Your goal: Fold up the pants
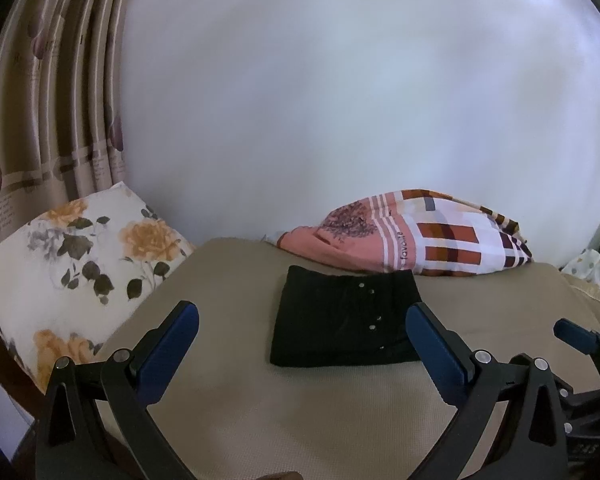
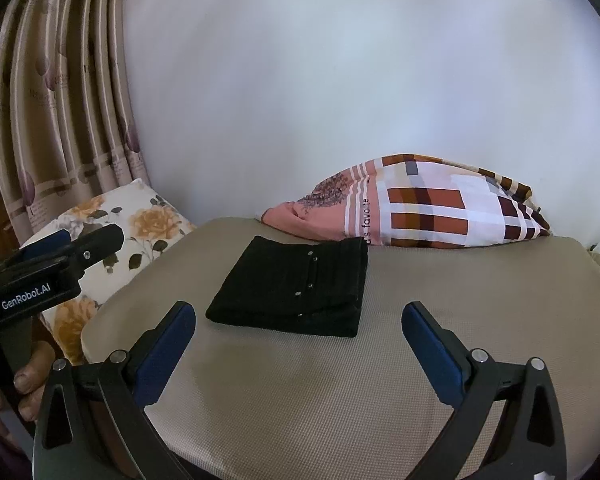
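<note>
- pants [image 2: 296,288]: black, small silver studs in a row
- bed [image 2: 340,380]: beige, fine woven texture
- left pillow [image 1: 72,256]: cream, orange roses, dark leaves
- back pillow [image 2: 420,208]: salmon, white stripes, rust/brown/white checks
- curtain [image 2: 60,100]: tan stripes, purple tulip print
- wall [image 1: 340,100]: plain white
- fingers [image 1: 172,340]: blue pads, black frame

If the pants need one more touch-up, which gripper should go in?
Left, marginally. The folded pants lie straight ahead of the left gripper, its right finger level with their edge. From the right gripper they sit off to the left and further ahead. Both are open and empty.
</note>
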`<state>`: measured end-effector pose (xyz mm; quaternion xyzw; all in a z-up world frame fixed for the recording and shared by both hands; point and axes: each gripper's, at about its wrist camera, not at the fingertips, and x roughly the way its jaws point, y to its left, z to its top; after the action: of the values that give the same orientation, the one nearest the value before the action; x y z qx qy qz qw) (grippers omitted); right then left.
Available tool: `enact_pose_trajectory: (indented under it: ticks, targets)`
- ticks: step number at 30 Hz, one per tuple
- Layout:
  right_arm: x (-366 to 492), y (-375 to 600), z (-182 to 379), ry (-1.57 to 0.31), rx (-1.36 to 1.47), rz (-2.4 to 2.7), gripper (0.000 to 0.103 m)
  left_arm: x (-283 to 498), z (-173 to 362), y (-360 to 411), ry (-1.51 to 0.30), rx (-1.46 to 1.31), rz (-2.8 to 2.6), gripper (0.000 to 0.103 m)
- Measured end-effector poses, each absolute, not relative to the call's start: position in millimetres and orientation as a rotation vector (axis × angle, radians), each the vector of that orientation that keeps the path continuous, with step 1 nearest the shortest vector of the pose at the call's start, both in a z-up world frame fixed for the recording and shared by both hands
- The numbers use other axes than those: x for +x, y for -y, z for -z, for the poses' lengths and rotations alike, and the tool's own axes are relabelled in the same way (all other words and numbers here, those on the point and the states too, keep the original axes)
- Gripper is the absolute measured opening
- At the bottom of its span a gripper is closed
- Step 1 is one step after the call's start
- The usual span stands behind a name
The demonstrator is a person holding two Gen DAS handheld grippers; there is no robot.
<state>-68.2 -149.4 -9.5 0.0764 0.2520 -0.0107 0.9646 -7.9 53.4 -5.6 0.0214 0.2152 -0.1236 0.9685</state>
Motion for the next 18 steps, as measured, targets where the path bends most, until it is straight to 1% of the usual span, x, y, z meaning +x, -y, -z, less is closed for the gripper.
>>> enact_pose_trajectory:
  ticks: [18]
  targets:
    - [-62, 147, 22, -0.534, 0.157, 0.004, 0.103, -1, 11, -54, -0.462, 0.045, 0.256, 0.103]
